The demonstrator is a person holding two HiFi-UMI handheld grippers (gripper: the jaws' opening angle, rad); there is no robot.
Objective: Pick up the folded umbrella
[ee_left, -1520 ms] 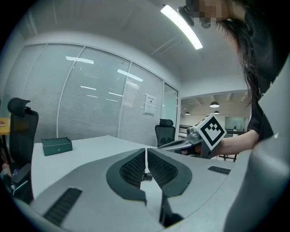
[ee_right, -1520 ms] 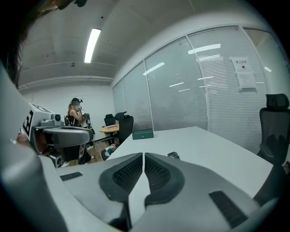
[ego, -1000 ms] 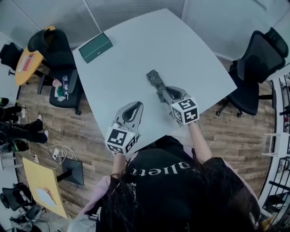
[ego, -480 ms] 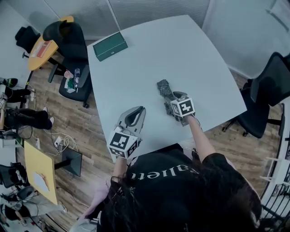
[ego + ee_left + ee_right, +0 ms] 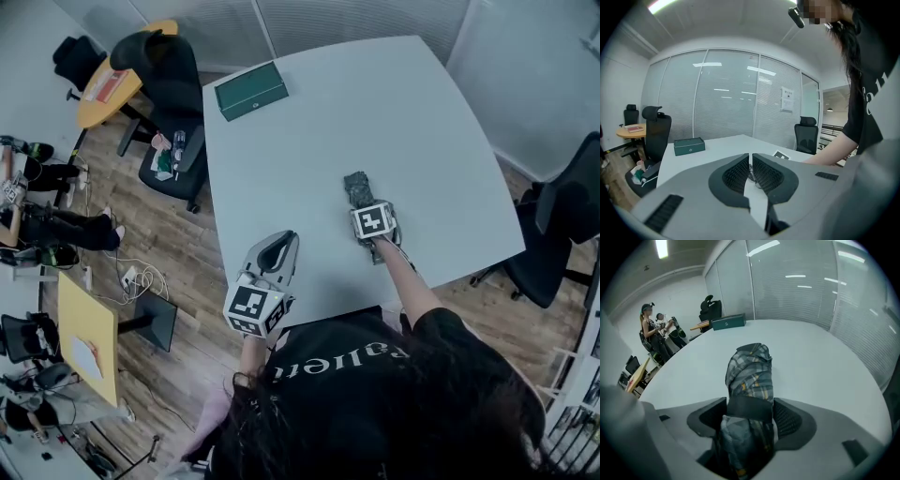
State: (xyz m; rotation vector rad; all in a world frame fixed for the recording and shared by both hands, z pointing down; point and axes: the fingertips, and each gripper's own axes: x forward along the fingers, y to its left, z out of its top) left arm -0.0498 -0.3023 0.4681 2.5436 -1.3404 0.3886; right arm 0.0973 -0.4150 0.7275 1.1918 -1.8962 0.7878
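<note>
1. Pale worktop carries the folded umbrella, centre-right, its near end hidden beneath the right tool.
2. Its jaws, opening, straddle the umbrella.
3. Lower left, the left tool is closed, empty.

White lettering on the person's black shirt cannot be fully read. The white paper notice on the glass wall is too small to read.

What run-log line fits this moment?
stage: approach | right gripper: jaws opening around grey plaid folded umbrella, ungripped | umbrella rests on: white table | left gripper: shut, empty
</note>
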